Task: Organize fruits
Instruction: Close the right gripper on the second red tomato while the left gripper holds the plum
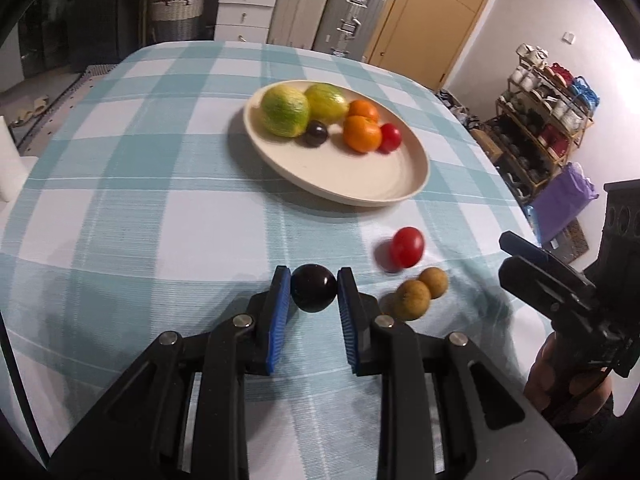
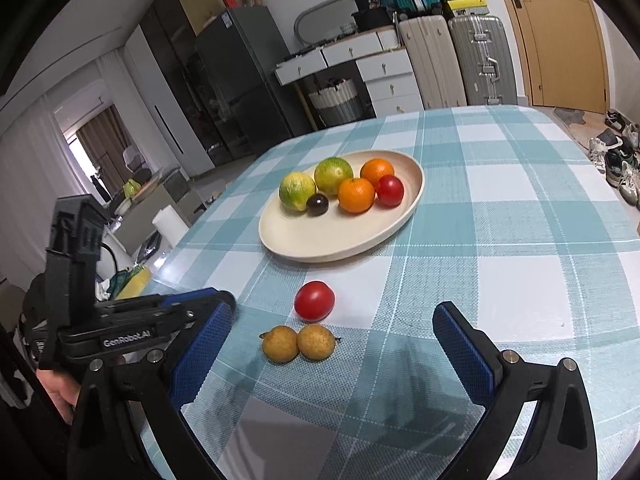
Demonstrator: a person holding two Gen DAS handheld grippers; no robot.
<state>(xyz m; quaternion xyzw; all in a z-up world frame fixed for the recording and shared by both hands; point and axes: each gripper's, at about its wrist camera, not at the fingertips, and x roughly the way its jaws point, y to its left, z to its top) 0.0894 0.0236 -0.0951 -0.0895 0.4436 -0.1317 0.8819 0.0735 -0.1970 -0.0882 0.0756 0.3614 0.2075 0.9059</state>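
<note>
My left gripper [image 1: 313,286] is shut on a dark plum [image 1: 313,293], held just above the checked tablecloth. A red tomato [image 1: 407,247] and two brown longans [image 1: 420,294] lie on the cloth to its right. A cream plate [image 1: 352,176] farther back holds two green citrus fruits, two oranges, a dark plum and a red tomato. My right gripper [image 2: 334,324] is open and empty, with the longans [image 2: 298,343] and the tomato [image 2: 314,300] between and ahead of its fingers. The plate [image 2: 320,240] lies beyond. The left gripper's body shows at the left of the right wrist view.
The table with its blue and white cloth [image 2: 500,208] fills both views. Suitcases [image 2: 460,60], drawers and a door stand behind it. A shelf of jars [image 1: 540,120] stands to the right of the table.
</note>
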